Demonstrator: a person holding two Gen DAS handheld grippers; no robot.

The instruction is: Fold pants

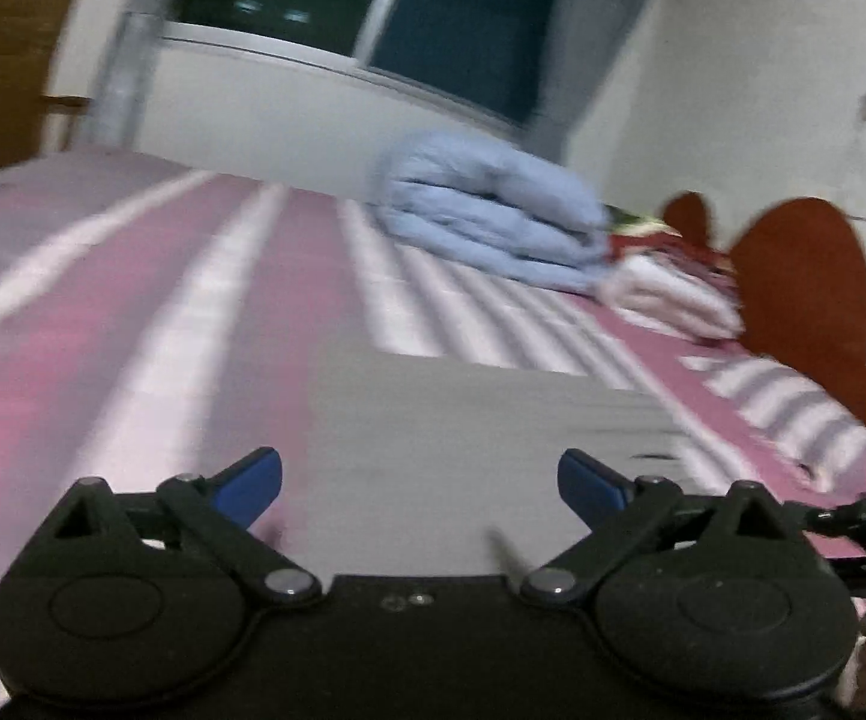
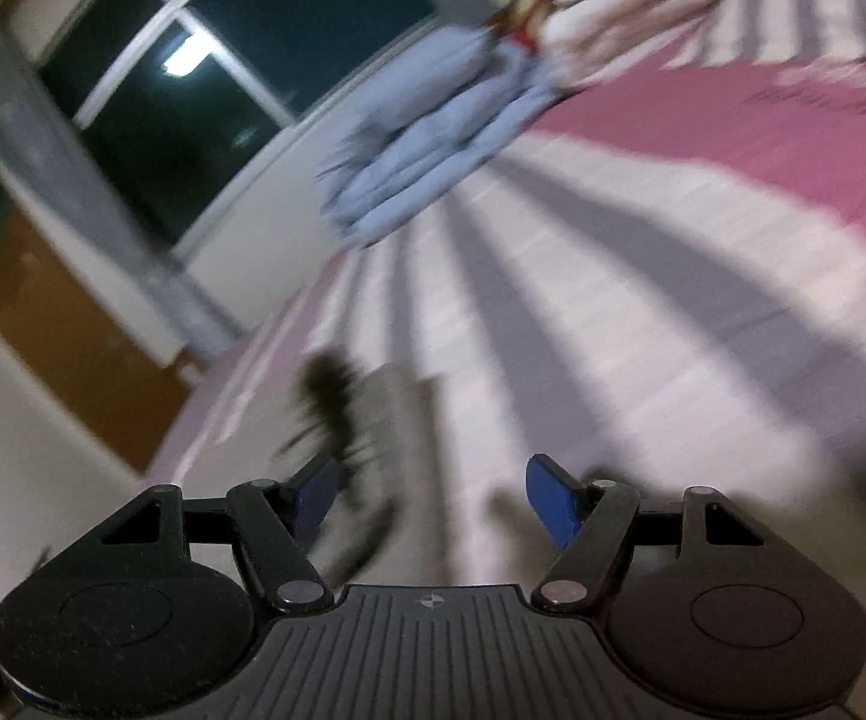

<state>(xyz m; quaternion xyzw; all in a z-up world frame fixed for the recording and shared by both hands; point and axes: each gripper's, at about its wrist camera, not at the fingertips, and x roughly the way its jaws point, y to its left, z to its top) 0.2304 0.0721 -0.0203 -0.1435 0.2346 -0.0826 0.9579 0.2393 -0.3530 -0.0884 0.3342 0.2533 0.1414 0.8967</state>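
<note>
Now left gripper (image 1: pixel 419 489) wide open, grey pants (image 1: pixel 463 450) beneath (blurred)

My left wrist view looks low and close along the striped bed (image 1: pixel 150 312) toward the window (image 1: pixel 372 6); my right, rolled, shares the window (image 2: pixel 204 96) and blue quilt (image 2: pixel 433 150).

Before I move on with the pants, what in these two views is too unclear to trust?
- Pants: left wrist view, motion blur; near edge hidden behind the left hand-held gripper, so fold state unclear.
- Pants, right wrist view: only a blurred grey strip beside the right hand-held gripper; the dark smear there is unidentifiable.
- Pile by the blue quilt: blurred red and white cloth, items indistinguishable.
- Bed edges: cut off by the frame.
</note>
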